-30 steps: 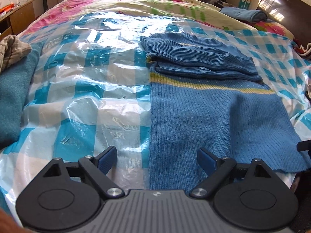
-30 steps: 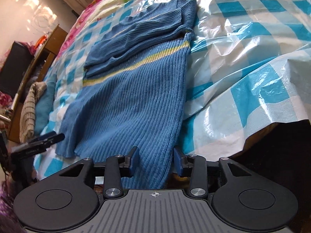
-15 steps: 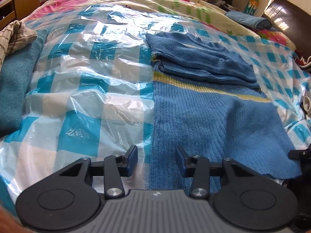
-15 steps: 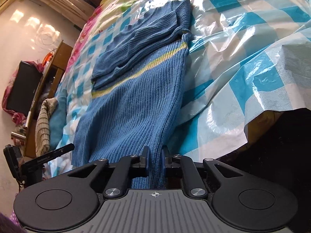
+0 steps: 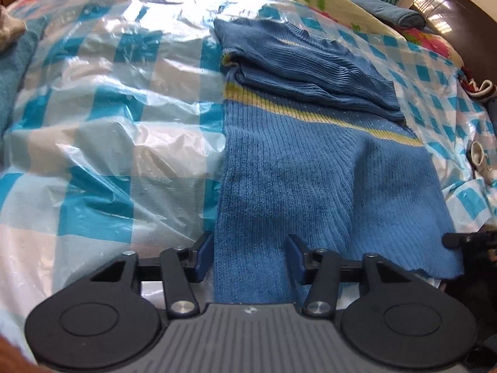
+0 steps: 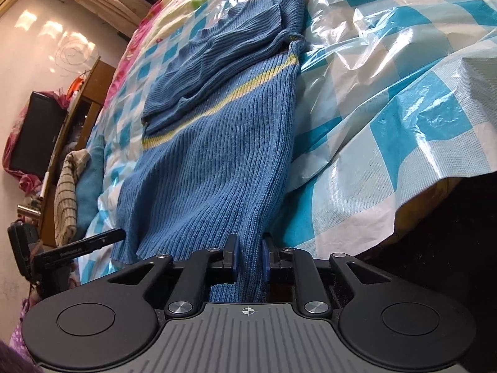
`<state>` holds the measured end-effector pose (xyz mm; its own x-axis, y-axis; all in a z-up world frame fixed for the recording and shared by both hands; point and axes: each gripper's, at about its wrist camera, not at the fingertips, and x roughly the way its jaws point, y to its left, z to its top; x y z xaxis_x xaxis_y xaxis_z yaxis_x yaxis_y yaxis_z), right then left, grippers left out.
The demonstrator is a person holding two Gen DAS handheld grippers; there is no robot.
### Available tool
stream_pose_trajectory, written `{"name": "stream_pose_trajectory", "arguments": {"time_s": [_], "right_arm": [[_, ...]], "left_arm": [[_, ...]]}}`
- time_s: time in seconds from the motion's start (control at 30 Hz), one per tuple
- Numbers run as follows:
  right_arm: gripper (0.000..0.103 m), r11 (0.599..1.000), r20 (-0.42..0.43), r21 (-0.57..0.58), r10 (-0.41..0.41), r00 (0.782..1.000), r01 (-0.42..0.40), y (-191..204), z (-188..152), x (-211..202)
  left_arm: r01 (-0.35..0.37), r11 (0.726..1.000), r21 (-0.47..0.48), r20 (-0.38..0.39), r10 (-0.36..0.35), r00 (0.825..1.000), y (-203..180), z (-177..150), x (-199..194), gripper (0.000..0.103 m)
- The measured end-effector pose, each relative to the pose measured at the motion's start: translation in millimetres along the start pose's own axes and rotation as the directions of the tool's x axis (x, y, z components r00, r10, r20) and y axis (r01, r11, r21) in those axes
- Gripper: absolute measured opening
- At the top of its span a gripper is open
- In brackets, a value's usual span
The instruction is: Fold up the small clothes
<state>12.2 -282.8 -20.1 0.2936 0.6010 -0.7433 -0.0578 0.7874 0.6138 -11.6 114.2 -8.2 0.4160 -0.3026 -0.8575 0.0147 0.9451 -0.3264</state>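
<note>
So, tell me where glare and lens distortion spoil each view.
Left wrist view: sunlight glares white off the plastic sheet left of the blue sweater; the fisheye bows the bed's far edge. Right wrist view: glare streaks the plastic sheet at upper right, and the whole bed looks tilted; the sweater stays sharp.

You've got one blue sweater (image 5: 310,171) laid out on the bed, and one yellow stripe (image 5: 313,115) crossing it. One checked plastic sheet (image 5: 102,124) covers the bed beneath. Two grippers are at the near edge: your left gripper (image 5: 250,258) and your right gripper (image 6: 249,256). At the left edge, one teal towel (image 6: 88,186) and one striped cloth (image 6: 65,192).
</note>
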Motion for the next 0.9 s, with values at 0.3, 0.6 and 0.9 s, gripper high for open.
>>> {"name": "stream_pose_trajectory", "arguments": {"time_s": [0.3,0.6,0.9], "right_arm": [[0.01,0.993,0.059,0.047,0.103,0.993,-0.106,-0.4,3.8,0.4],[0.008,0.901,0.29,0.141,0.358,0.887,-0.41,-9.3,11.2,-45.5],[0.008,0.826,0.438,0.159,0.432,0.788,-0.541,-12.3,47.3,-50.7]], "left_arm": [[0.152,0.976,-0.153,0.05,-0.146,0.988,16.2,-3.7,-16.7,0.012],[0.498,0.803,-0.326,0.269,-0.427,0.864,29.6,4.4,-28.0,0.012],[0.624,0.739,-0.254,0.425,-0.494,0.758,17.0,49.9,-31.7,0.012]]}}
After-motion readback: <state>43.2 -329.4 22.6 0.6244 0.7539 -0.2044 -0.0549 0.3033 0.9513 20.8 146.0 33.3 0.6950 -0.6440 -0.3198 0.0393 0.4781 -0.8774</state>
